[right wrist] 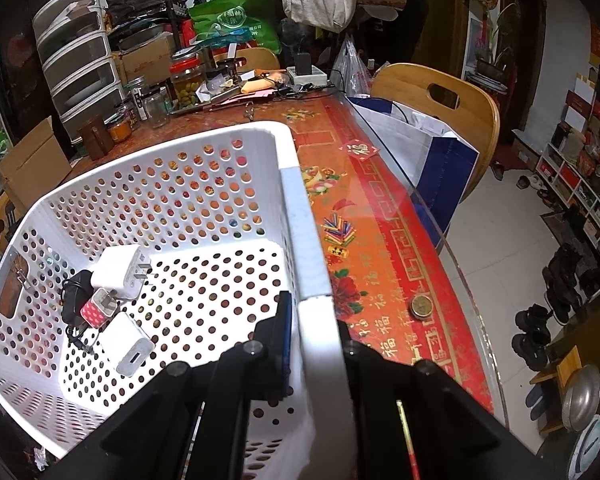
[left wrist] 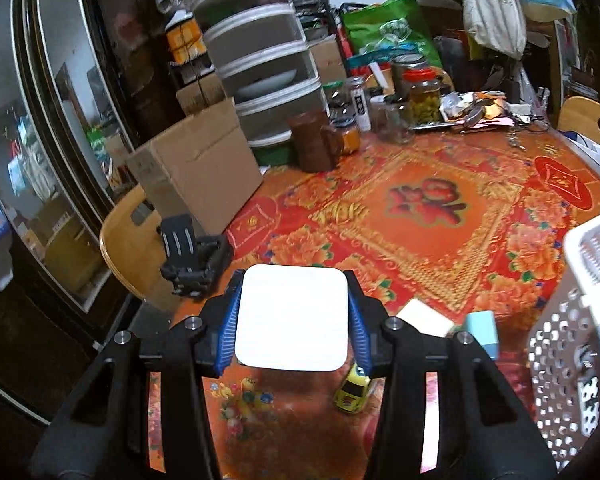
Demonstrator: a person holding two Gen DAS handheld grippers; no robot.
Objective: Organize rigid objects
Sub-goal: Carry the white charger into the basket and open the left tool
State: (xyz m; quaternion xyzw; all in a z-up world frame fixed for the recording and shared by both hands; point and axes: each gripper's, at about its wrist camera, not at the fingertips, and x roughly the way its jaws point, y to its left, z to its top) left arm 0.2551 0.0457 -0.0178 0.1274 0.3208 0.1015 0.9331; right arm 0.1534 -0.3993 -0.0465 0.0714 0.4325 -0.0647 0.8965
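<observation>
My left gripper [left wrist: 292,316] is shut on a flat white square box [left wrist: 291,317] with rounded corners, held above the red patterned tablecloth [left wrist: 420,216]. Below it lie a yellow toy car [left wrist: 353,390], a white block [left wrist: 424,317] and a light blue block [left wrist: 483,331]. My right gripper [right wrist: 314,344] is shut on the right rim of the white perforated basket [right wrist: 300,216]. Inside the basket lie a large white charger [right wrist: 120,268], a red dotted plug [right wrist: 96,308], a small white charger [right wrist: 129,344] and a black cable [right wrist: 74,296]. The basket also shows at the right of the left wrist view [left wrist: 572,344].
A cardboard box [left wrist: 196,168], a stack of drawers [left wrist: 260,64], jars [left wrist: 420,96] and clutter line the table's far side. A black phone holder [left wrist: 192,256] sits at the left table edge by a wooden chair [left wrist: 128,248]. A coin-like disc [right wrist: 421,306] lies near the glass edge; another chair [right wrist: 440,108] stands beyond.
</observation>
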